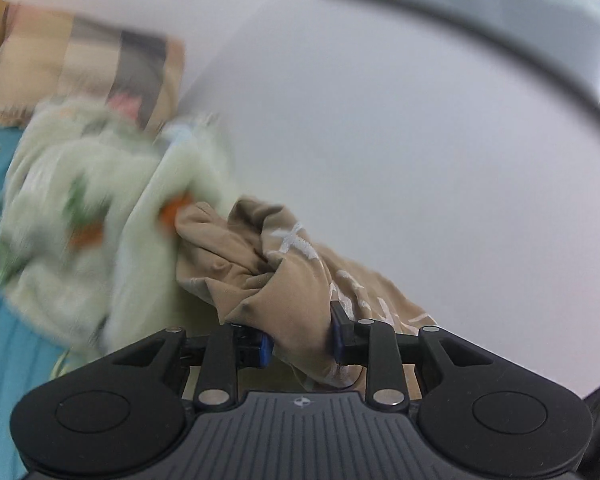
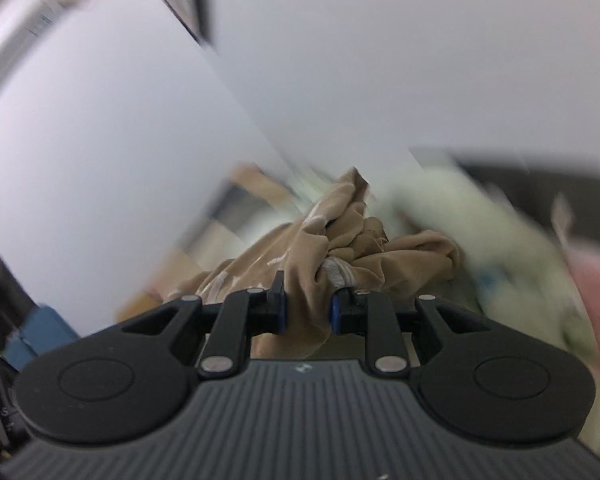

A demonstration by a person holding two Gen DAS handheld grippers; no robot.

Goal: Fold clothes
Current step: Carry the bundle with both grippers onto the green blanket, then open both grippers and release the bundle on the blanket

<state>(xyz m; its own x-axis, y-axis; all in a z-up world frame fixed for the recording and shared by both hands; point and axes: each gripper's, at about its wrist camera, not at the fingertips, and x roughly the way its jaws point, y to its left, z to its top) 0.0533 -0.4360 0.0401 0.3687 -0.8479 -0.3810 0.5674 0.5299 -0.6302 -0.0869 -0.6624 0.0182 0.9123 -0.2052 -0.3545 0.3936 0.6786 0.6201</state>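
A tan garment (image 1: 260, 256) with white lettering hangs bunched in front of the left wrist camera. My left gripper (image 1: 302, 334) is shut on a thick fold of it, blue pads pressing both sides. In the right wrist view the same tan garment (image 2: 340, 236) is gathered between the jaws of my right gripper (image 2: 308, 312), which is shut on another fold. The cloth is lifted off the bed and crumpled between the two grips. Both views are blurred by motion.
A pale green fleece blanket (image 1: 92, 208) with orange and green marks lies heaped on the teal bedsheet (image 1: 4, 344) to the left. A beige patchwork pillow (image 1: 100, 68) sits behind it. White wall fills the background. The green blanket (image 2: 480, 232) and something pink (image 2: 596, 304) lie at right.
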